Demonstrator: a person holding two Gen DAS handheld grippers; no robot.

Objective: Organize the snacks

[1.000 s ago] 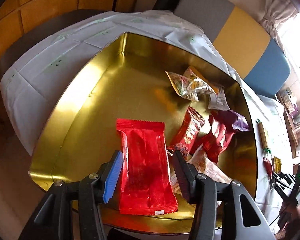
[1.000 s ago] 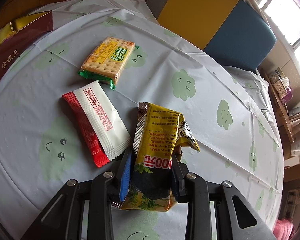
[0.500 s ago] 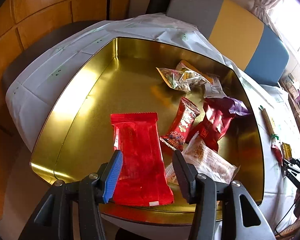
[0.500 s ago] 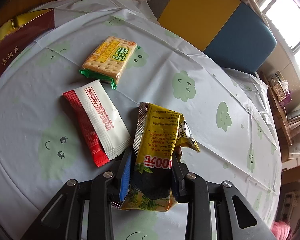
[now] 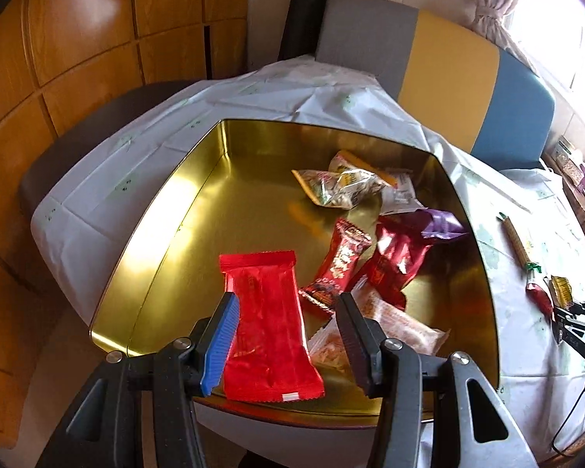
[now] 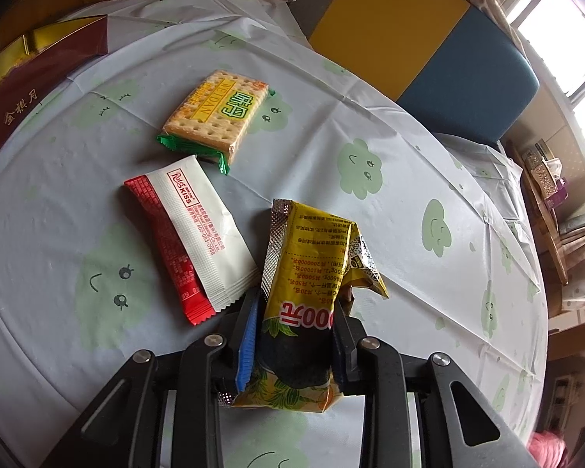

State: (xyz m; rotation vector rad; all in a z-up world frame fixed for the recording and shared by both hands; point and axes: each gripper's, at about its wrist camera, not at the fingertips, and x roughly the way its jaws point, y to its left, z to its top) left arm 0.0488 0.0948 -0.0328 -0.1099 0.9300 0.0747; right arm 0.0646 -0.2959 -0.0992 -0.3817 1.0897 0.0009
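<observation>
A gold tin holds several snack packets. A flat red packet lies at its near edge. My left gripper is open above that red packet, fingers apart and not touching it. My right gripper is shut on a yellow snack packet, held just above the table. A red-and-white packet and a cracker packet lie on the cloth to its left.
The tin's dark red side shows at the far left of the right wrist view. A thin stick snack and small packets lie on the cloth right of the tin. A grey, yellow and blue seat back stands behind the table.
My left gripper has drawn back and up from the tin, leaving the red packet lying in it. My right gripper has kept the yellow packet and barely moved.
</observation>
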